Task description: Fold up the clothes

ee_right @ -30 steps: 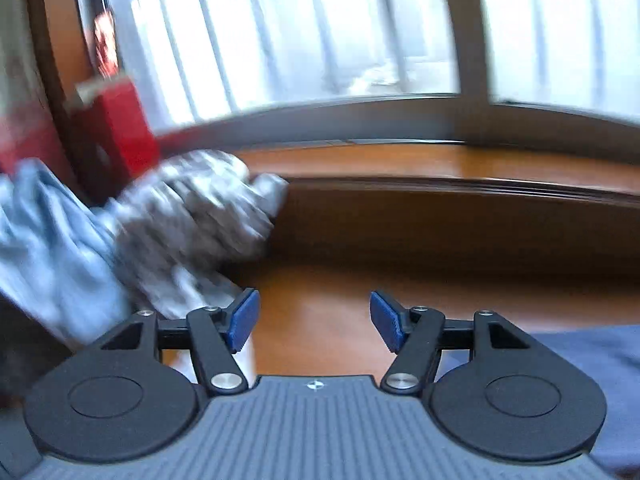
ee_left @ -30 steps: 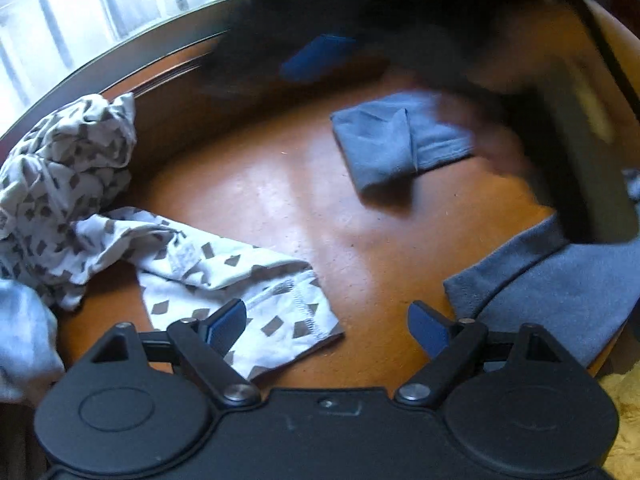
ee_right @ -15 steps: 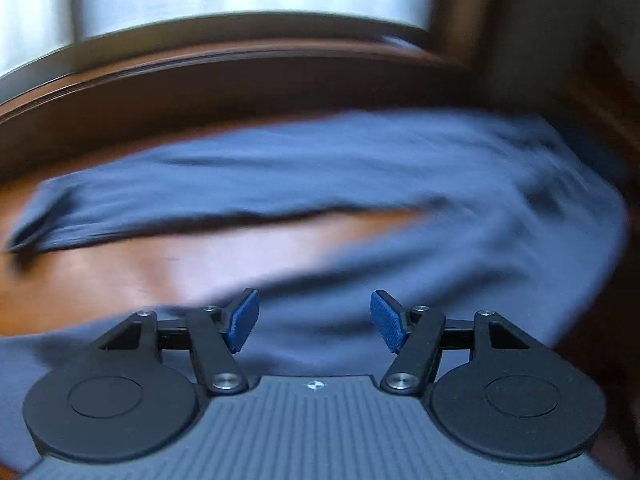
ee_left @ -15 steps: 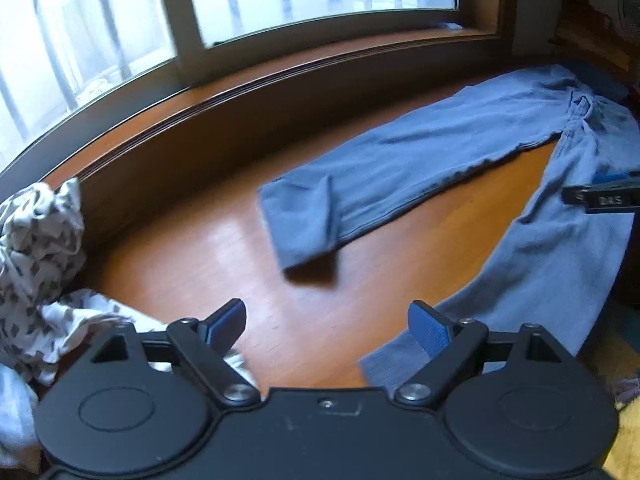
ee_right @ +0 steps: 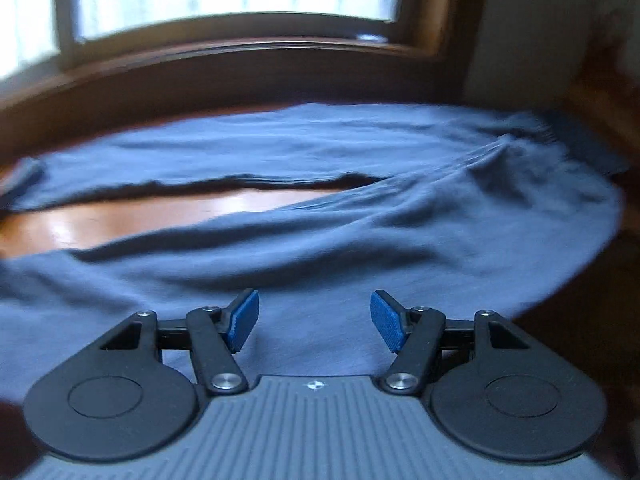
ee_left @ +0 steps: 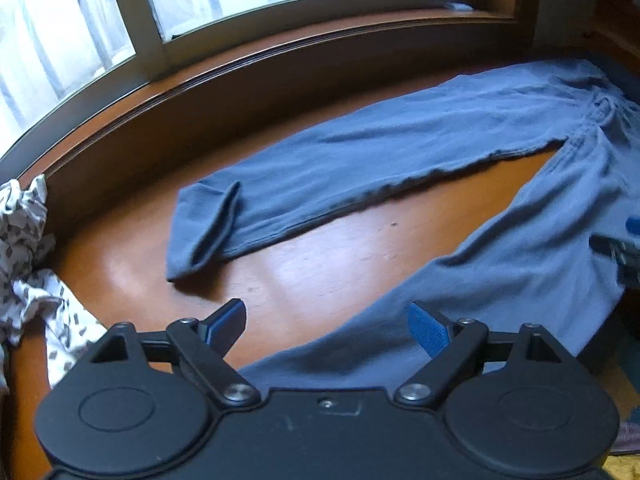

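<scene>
Blue-grey trousers (ee_left: 400,160) lie spread flat on the brown wooden table (ee_left: 320,256), legs apart in a V, the waist at the right. The far leg's cuff is folded over. My left gripper (ee_left: 326,326) is open above the near leg's lower end, nothing between its blue pads. In the right wrist view the trousers (ee_right: 360,232) fill the frame. My right gripper (ee_right: 314,320) is open over the upper part of the near leg, apart from the cloth. A tip of the right gripper shows at the right edge of the left wrist view.
A crumpled white garment with grey diamonds (ee_left: 28,240) lies at the table's left end. A raised wooden ledge and window (ee_left: 280,8) run along the far side. The table's rounded right edge (ee_right: 592,264) drops off to dark floor.
Both views have swung right, from the patterned garment to the trousers. The dark shape that crossed the left wrist view a second ago is gone. Both grippers stayed open.
</scene>
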